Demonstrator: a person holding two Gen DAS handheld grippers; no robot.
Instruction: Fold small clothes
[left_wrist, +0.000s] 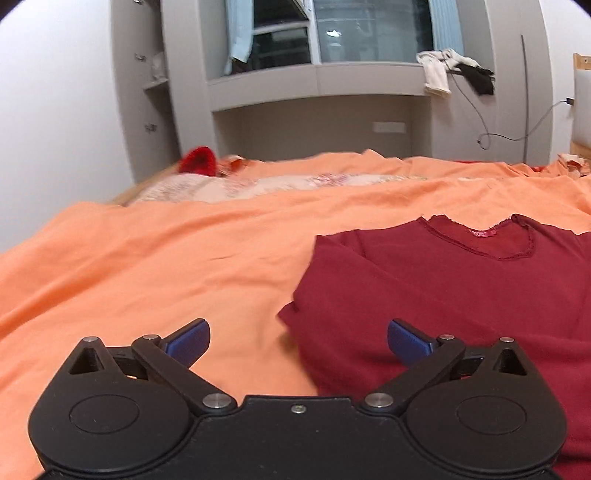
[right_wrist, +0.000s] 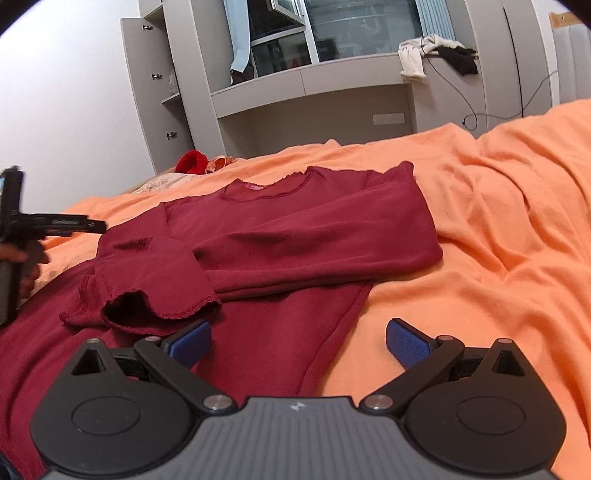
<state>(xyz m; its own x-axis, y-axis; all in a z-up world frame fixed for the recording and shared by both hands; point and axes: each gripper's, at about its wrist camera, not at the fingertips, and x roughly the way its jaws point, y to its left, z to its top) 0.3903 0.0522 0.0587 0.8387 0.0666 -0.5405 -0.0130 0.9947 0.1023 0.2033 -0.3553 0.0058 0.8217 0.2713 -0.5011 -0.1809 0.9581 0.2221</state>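
A dark red long-sleeved top (right_wrist: 295, 229) lies flat on the orange bedsheet (right_wrist: 498, 221), neckline away from me, both sleeves folded across its body. It also shows in the left wrist view (left_wrist: 461, 295). My left gripper (left_wrist: 298, 341) is open and empty, just above the top's left edge. My right gripper (right_wrist: 298, 341) is open and empty, above the top's lower right edge; its left blue pad (right_wrist: 190, 343) is near the sleeve cuff (right_wrist: 162, 302). The left gripper also appears at the far left of the right wrist view (right_wrist: 74, 225).
A red item (left_wrist: 197, 160) and a patterned pillow (left_wrist: 258, 186) lie at the head of the bed. Grey shelving (left_wrist: 317, 81) and a window stand behind. Clothes (left_wrist: 454, 72) hang on the ledge, with a cable (left_wrist: 487, 136) below.
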